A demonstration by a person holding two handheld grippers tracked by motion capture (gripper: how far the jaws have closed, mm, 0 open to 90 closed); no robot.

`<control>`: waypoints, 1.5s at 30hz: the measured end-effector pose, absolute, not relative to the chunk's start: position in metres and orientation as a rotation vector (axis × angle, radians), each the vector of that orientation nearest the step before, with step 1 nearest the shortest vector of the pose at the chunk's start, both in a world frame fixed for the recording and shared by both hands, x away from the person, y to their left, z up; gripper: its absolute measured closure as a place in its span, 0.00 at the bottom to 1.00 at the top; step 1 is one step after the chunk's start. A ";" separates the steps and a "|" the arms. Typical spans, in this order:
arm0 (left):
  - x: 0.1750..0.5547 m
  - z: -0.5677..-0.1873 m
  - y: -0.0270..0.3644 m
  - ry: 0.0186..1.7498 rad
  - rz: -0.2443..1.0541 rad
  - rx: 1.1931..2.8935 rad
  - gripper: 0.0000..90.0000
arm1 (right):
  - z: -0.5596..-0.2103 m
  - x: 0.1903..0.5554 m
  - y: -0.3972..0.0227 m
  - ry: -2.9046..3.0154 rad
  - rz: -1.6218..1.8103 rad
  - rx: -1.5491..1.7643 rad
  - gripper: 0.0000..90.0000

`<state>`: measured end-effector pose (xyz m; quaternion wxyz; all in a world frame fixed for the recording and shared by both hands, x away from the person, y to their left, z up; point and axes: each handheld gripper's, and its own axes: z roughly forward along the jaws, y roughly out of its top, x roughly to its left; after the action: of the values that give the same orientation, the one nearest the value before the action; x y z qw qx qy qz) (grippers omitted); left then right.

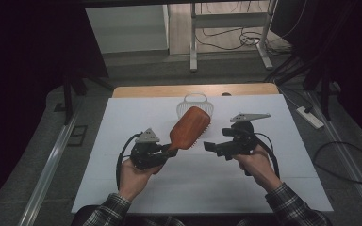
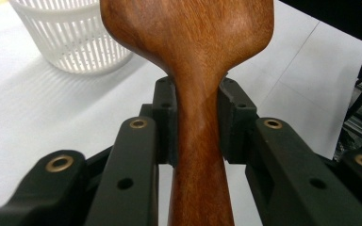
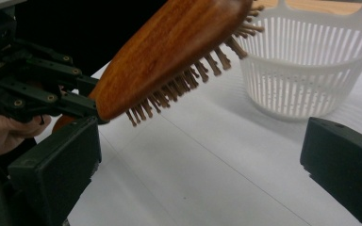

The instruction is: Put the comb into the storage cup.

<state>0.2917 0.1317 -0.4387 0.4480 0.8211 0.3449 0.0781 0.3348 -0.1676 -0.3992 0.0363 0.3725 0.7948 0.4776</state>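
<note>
So the left tongs (image 1: 169, 151) have the brown wooden paddle hairbrush (image 1: 189, 127) clamped by its handle, held just short of the white slatted plastic basket (image 1: 195, 104) beyond them, right tongs (image 1: 210, 147) wide open and empty nearby, drop-in not done yet I'd say.

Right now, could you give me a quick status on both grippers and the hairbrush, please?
Left gripper shut on hairbrush handle, brush held above the table. Right gripper open, holding nothing. White basket just behind the brush.

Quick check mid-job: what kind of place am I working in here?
Probably a lab or recording workspace, not a home: a white-covered table with dark curtains around it, metal stand legs and loose cables on the floor beyond, plus a power strip.
</note>
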 end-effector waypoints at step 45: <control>0.292 -0.436 0.123 0.826 0.190 1.963 0.80 | -0.403 0.374 -0.121 2.495 1.635 1.267 0.12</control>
<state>0.2916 0.1227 -0.4359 0.4807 0.8050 0.3388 0.0777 0.3737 -0.1208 -0.4031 -0.0498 0.3905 0.7689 0.5039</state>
